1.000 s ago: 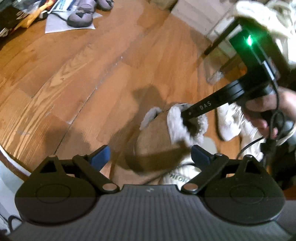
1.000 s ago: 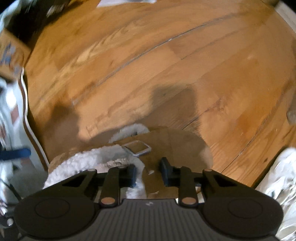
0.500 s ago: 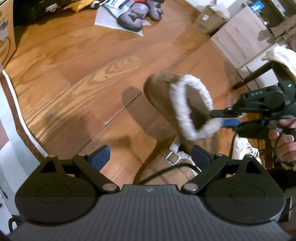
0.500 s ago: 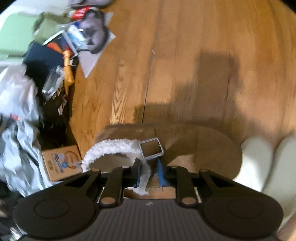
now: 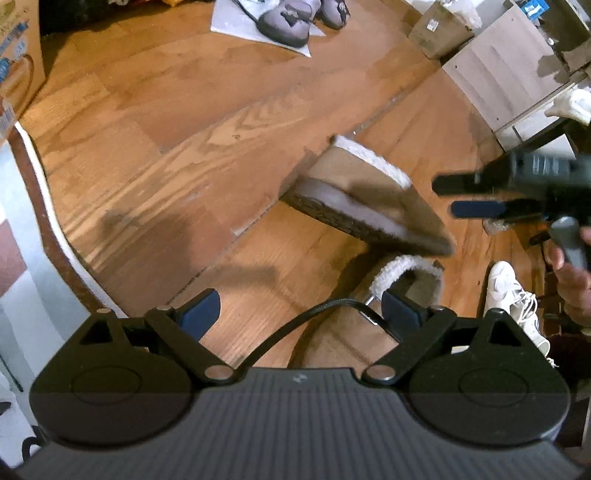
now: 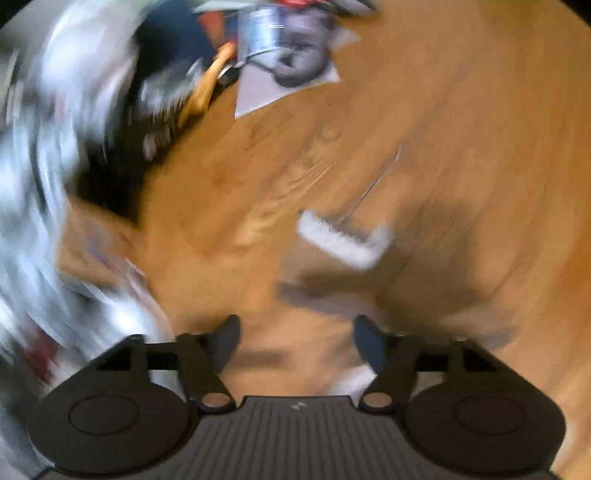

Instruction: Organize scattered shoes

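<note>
A tan fleece-lined slipper (image 5: 364,201) is tilted on its side above the wood floor, free of both grippers; it shows blurred in the right wrist view (image 6: 343,258). A second tan slipper (image 5: 402,284) lies on the floor just beyond my left gripper (image 5: 301,312), which is open and empty. My right gripper (image 5: 448,195) is open and empty to the right of the tilted slipper; in its own view (image 6: 295,338) its jaws stand apart. A white sneaker (image 5: 511,299) lies at the right. A grey pair of shoes (image 5: 295,18) sits on paper at the far side.
A cardboard box (image 5: 16,62) stands at far left, with a white baseboard edge (image 5: 44,192) below it. White cabinets (image 5: 513,59) and a dark chair leg (image 5: 546,129) are at the right. Bags and clutter (image 6: 74,129) lie at the floor's left side.
My right gripper opened and let go of the tan slipper, which now tips onto its side away from it. The right gripper swung fast, blurring its view. My left gripper stayed open.
</note>
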`<state>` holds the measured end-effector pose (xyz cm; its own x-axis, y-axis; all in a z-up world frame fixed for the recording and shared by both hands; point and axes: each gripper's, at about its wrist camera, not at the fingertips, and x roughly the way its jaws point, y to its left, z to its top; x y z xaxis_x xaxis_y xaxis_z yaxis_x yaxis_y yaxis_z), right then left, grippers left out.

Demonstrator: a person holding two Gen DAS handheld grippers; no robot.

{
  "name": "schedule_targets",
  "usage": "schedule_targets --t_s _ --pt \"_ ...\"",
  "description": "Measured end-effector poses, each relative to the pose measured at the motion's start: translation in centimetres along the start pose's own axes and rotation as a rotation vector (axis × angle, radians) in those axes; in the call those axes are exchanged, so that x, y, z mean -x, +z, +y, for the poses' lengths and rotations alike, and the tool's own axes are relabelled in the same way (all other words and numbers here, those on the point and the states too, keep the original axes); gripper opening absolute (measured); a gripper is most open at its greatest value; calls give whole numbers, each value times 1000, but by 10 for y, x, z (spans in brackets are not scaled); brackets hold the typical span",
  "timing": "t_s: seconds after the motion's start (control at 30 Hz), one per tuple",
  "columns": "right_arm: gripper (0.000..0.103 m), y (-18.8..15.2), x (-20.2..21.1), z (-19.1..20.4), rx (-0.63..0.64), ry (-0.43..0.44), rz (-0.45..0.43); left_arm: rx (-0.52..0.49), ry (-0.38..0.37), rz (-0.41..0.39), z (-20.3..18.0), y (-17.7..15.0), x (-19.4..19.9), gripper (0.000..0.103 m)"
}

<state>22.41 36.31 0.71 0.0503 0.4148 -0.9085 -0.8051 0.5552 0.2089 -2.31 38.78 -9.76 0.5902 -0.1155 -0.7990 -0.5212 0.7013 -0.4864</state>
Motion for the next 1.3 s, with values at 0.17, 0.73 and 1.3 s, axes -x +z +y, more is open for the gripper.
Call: schedule_targets --t_s 0.17,0.73,1.3 --pt "81 -1 -18 -52 -157 18 17 -34 1 20 -10 -2 -11 95" --pt "48 -63 -81 -52 -300 104 206 -21 2 55 -6 -3 -28 95" --pt "19 -40 -110 -17 -656 425 142 -26 33 15 0 1 -13 95"
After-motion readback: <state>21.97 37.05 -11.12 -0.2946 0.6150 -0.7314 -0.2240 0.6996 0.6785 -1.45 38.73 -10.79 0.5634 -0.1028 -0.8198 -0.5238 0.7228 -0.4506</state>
